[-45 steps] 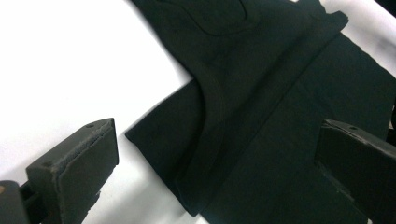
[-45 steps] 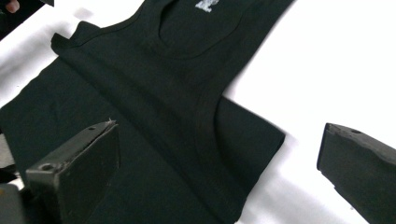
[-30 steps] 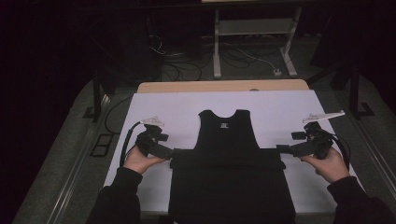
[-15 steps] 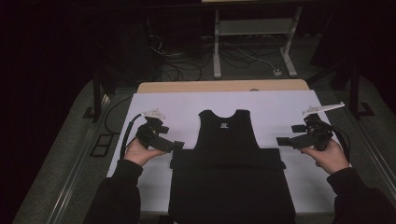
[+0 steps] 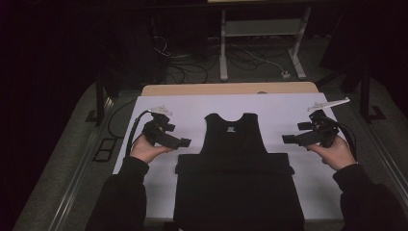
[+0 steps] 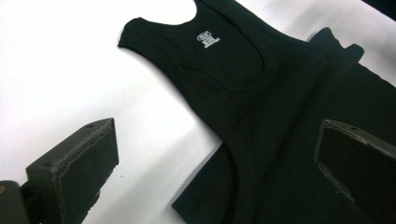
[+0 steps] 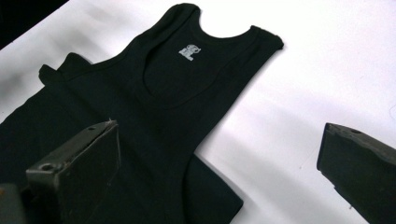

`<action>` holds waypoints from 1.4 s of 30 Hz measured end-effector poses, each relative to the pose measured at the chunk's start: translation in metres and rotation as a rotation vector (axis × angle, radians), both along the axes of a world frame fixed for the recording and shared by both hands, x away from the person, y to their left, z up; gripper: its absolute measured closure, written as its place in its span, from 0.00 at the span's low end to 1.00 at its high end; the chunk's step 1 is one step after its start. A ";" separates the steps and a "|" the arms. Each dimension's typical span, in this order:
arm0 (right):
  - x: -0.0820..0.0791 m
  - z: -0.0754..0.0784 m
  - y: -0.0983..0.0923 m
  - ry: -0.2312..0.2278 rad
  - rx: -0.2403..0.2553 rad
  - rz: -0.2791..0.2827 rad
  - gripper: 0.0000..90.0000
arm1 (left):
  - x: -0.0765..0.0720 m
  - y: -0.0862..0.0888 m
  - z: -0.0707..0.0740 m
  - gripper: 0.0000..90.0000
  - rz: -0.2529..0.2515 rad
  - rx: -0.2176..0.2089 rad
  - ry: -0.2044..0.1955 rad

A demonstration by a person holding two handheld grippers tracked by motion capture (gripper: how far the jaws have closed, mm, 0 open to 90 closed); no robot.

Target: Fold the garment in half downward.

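Step in hand: folding the black tank top (image 5: 235, 144), by the look of it. The lower part seems already doubled up into a wide band across the middle, and both hands are off the cloth, so this reads as the pause between 2 folds.

Left gripper (image 5: 185, 142): held above the white sheet (image 5: 192, 108) at the garment's left side, fingers (image 6: 74, 168) spread wide, nothing between them.

Right gripper (image 5: 287, 139): mirror position on the right side, fingers (image 7: 77, 163) wide apart too, holding nothing.

Tank top: flat on the sheet in the middle of the bench (image 5: 226, 89), neck and straps pointing away from the person, printed neck label (image 6: 208, 37) facing up. The hem end runs toward the near edge.

Garment versus fingers: between the 2 grippers, touching neither. In the left gripper view 1 finger sits over the white sheet and the other over black cloth, with the folded band's corner below and between them. The right gripper view shows the same, mirrored.

Next move, my call: either bring each gripper down onto a side corner of the band and pinch it, or reach up for the straps. Both layers need to go between the fingers, or the fold will slip apart on the lift.

Risk: thin, limp fabric; snagging just the upper layer would drag it out of square.
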State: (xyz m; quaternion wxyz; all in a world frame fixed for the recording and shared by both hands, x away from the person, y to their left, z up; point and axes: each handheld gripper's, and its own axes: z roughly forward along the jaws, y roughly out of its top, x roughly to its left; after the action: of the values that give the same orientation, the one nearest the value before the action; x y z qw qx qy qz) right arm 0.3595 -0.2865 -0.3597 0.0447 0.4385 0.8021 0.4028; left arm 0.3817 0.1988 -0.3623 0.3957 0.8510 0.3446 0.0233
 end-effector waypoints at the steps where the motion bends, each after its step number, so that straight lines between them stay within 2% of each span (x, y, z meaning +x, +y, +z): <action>1: 0.002 0.000 0.000 -0.004 0.002 0.001 0.00 | 0.001 0.000 -0.001 0.00 0.001 0.001 0.004; 16: 0.023 -0.001 -0.002 0.009 -0.002 -0.008 0.00 | 0.023 0.001 -0.003 0.00 0.022 -0.007 0.009; 23: 0.032 -0.007 -0.002 0.019 0.006 -0.022 0.00 | 0.032 -0.002 -0.008 0.00 0.029 0.022 0.027; 36: 0.052 -0.016 -0.006 0.041 0.017 -0.057 0.00 | 0.049 -0.010 -0.015 0.00 0.045 0.016 0.044; 42: 0.058 -0.017 -0.004 0.045 0.019 -0.055 0.00 | 0.057 -0.012 -0.019 0.00 0.043 0.019 0.047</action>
State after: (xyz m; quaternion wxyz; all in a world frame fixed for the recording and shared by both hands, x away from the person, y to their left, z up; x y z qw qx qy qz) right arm 0.4175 -0.2902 -0.3772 0.0337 0.4696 0.7868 0.3991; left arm 0.4386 0.1870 -0.3809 0.3786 0.8475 0.3718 0.0149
